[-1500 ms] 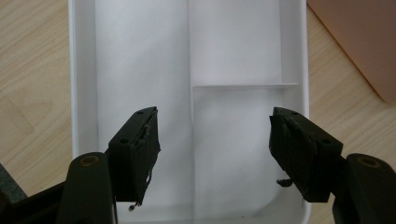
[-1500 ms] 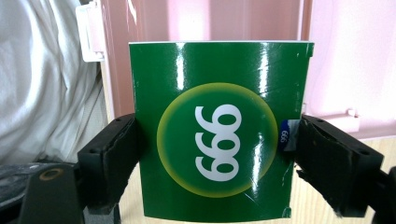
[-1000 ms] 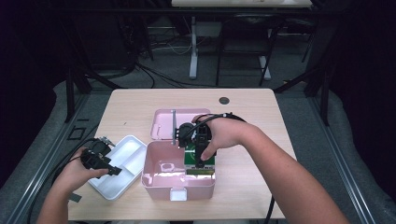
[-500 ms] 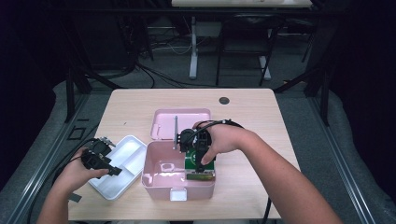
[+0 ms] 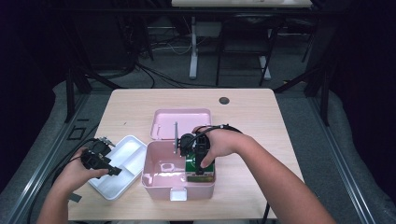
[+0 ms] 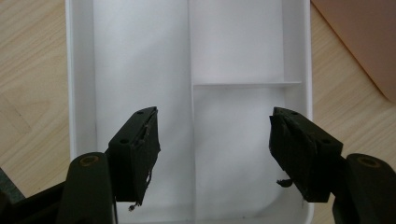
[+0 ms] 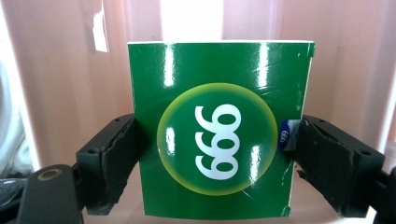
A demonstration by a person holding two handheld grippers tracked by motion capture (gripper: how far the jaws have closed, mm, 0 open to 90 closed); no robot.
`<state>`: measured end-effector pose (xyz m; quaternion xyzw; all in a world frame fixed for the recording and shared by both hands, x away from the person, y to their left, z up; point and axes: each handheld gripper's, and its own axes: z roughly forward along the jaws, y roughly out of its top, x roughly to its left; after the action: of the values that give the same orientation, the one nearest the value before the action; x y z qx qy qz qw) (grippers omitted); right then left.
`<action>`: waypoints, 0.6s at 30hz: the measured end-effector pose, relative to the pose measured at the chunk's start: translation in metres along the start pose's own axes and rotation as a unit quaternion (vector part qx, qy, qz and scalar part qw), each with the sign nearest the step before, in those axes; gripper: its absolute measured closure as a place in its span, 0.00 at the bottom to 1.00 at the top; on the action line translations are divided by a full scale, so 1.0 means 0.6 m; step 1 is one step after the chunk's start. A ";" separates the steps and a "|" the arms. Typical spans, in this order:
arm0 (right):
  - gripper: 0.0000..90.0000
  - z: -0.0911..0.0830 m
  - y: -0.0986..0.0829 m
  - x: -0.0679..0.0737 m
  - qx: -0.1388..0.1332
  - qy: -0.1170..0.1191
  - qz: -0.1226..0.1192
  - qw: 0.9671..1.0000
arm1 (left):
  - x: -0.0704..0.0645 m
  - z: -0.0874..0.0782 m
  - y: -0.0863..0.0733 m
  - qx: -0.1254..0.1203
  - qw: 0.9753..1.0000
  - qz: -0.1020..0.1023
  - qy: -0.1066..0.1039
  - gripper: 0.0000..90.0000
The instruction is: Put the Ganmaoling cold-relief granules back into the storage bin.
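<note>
Green box (image 7: 219, 130), frame centre: glossy card, glare streaked. Pink bin (image 5: 159, 179): smooth shiny plastic. White tray (image 6: 140, 56): matt plastic. Table (image 5: 261, 116): pale wood grain seen. Jaw pads: rough, frayed black rubber.

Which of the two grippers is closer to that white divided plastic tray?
The left. The left gripper hovers open right over the white divided plastic tray, while the right gripper is off to the tray's right inside the pink plastic box, clamped on a green carton.
</note>
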<state>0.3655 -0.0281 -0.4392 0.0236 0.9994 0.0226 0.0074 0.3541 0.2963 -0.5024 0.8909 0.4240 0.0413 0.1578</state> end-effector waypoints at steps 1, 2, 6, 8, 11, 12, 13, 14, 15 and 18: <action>0.18 0.001 0.000 -0.001 0.000 0.002 0.002 1.000 | 0.000 0.000 0.000 0.000 1.000 0.000 0.001 0.37; 0.18 0.001 0.000 -0.001 0.000 0.002 0.002 1.000 | 0.000 0.000 0.000 0.000 1.000 0.000 0.001 0.37; 0.18 0.013 -0.003 -0.002 -0.004 0.007 0.009 1.000 | 0.001 0.001 -0.001 0.000 1.000 -0.001 0.001 0.37; 0.18 0.017 -0.003 -0.003 -0.003 0.007 0.008 1.000 | 0.001 0.002 -0.001 0.001 1.000 0.000 0.001 0.37; 0.18 0.019 -0.001 -0.003 0.000 0.006 0.008 1.000 | 0.000 0.002 0.000 0.002 1.000 0.000 0.001 0.37; 0.18 0.020 -0.001 -0.003 0.000 0.005 0.008 1.000 | 0.000 0.002 0.000 0.002 1.000 0.001 0.001 0.37; 0.18 0.022 -0.001 -0.004 0.000 0.006 0.011 1.000 | 0.000 0.002 0.000 0.002 1.000 0.000 0.001 0.37; 0.18 0.026 -0.002 -0.005 -0.001 0.008 0.014 1.000 | 0.001 0.002 0.000 0.002 1.000 0.000 0.001 0.37; 0.18 0.028 -0.002 -0.005 0.000 0.008 0.013 1.000 | 0.001 0.002 0.000 0.001 1.000 0.000 0.001 0.37; 0.18 0.036 -0.001 -0.005 0.001 0.011 0.015 1.000 | 0.001 0.003 0.000 0.002 1.000 0.002 0.001 0.37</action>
<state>0.3689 -0.0279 -0.4609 0.0380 0.9990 0.0222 -0.0044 0.3546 0.2963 -0.5043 0.8918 0.4228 0.0412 0.1555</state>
